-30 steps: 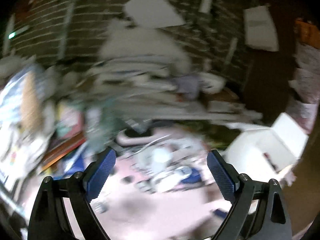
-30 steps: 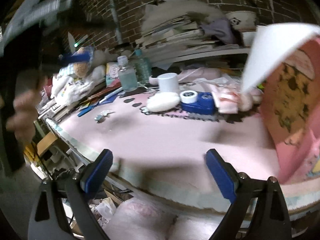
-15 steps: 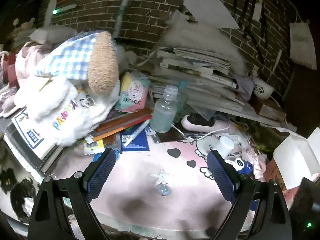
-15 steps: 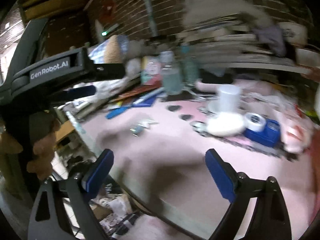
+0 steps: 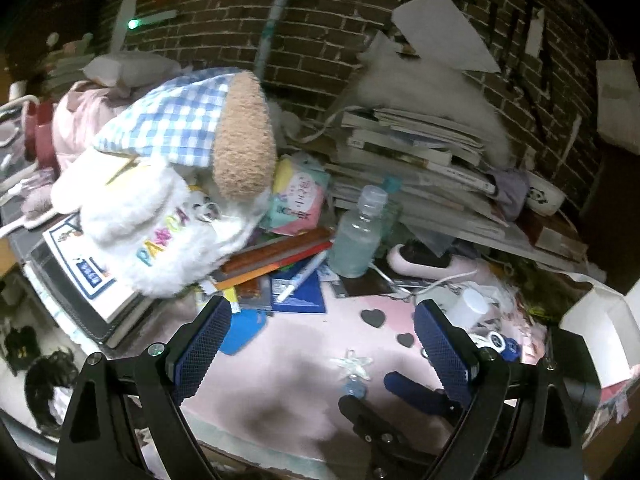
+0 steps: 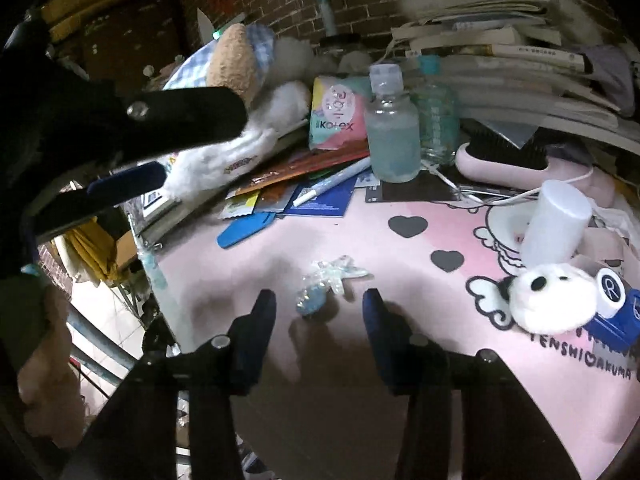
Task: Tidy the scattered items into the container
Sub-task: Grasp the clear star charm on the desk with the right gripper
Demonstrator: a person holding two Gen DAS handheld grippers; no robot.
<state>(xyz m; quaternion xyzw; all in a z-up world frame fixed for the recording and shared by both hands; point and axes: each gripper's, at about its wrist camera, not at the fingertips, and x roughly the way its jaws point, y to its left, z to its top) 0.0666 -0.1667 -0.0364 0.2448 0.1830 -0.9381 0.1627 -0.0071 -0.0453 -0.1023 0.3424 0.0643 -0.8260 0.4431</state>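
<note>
bottle [image 6: 392, 140], pen [image 6: 334, 180] and plush [image 6: 550, 302] ring the clear star charm [image 6: 332, 280] near the mat's [image 6: 248, 268] left edge; both tongs, right [image 6: 318, 312] and left [image 5: 322, 342], released.

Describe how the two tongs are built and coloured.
Both are alike. The left tongs have black angular arms with triangular cut-outs and silver screws, each ending in a dark blue pad with a fine ribbed texture. The right tongs are the same build: black arms, silver screws, dark blue pads. No cables or markings show.

Ahead of the hand-held gripper [image 6: 318, 312], pink surface [image 6: 248, 264] with black hearts [image 6: 408, 226]; clear-blue star trinket [image 6: 332, 278]; blue-checked plush [image 5: 172, 120].
</note>
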